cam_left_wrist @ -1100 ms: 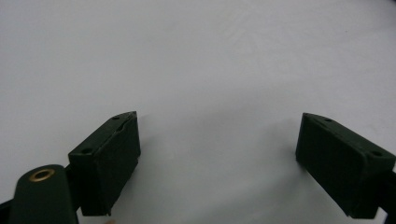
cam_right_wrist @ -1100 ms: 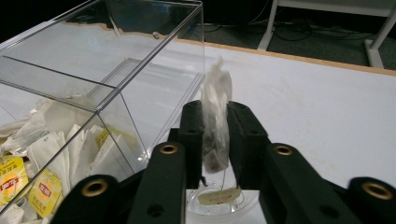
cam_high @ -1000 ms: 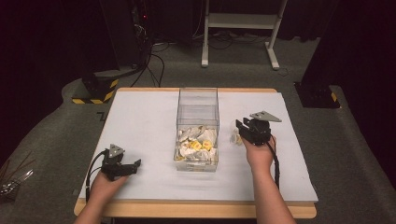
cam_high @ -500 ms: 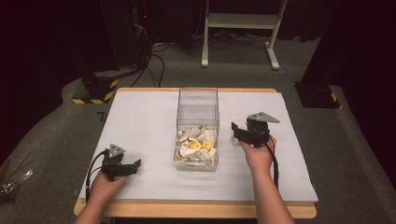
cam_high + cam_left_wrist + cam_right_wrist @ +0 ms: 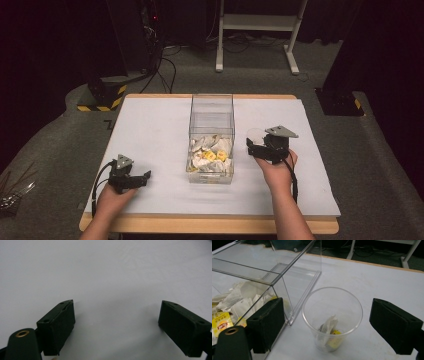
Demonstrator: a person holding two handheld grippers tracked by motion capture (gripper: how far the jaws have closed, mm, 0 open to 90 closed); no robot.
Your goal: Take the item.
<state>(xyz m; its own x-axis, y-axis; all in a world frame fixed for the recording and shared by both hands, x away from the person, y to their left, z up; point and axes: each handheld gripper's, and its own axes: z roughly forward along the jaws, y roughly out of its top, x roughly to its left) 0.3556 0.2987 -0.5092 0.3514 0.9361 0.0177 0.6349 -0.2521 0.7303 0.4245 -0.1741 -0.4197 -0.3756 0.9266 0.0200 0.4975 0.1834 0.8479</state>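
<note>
Clear box [image 5: 211,131] blocks mid-table; white tabletop [image 5: 150,130] open both sides.

1. A wooden table [image 5: 210,225] with a white top stands on grey carpet [image 5: 380,170].
2. Behind it, a white metal stand [image 5: 257,30] rests on the floor.
3. Black cables [image 5: 165,65] trail across the carpet at the back.
4. A black block with yellow-black hazard stripes [image 5: 102,95] sits left.
5. The room behind is dark.
</note>
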